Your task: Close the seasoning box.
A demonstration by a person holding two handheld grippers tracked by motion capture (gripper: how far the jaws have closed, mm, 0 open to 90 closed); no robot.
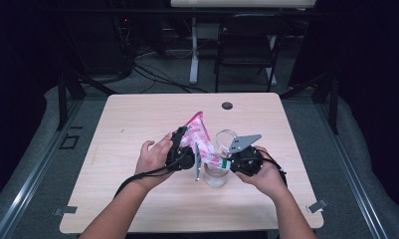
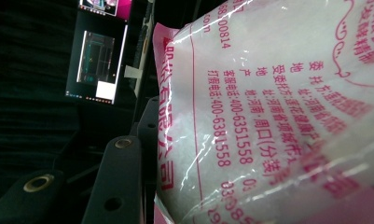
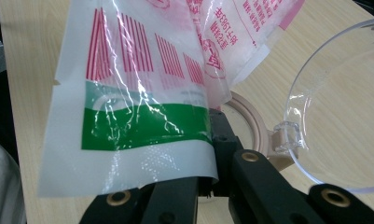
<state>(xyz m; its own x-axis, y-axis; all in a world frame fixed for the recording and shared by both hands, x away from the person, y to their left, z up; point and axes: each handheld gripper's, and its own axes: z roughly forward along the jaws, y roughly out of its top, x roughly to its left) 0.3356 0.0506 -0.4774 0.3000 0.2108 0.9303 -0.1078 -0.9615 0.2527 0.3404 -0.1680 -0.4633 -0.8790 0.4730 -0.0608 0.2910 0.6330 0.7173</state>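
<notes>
Evidently to pour, both grippers hold the pink bag (image 1: 197, 133) tilted just above the clear jar (image 1: 218, 169), the left gripper (image 1: 181, 149) clenching its upper body and the right gripper (image 1: 234, 160) pinching its lower corner toward the jar's mouth.

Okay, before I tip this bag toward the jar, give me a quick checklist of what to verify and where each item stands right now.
1. Left gripper shut on the bag: ok, bag pressed against its jaws.
2. Right gripper shut on the bag's lower corner: ok.
3. Jar upright on the table: ok.
4. Jar lid flipped open: ok.
5. Bag's mouth cut open: cannot tell.
6. Bag corner over the jar mouth: cannot tell.
</notes>
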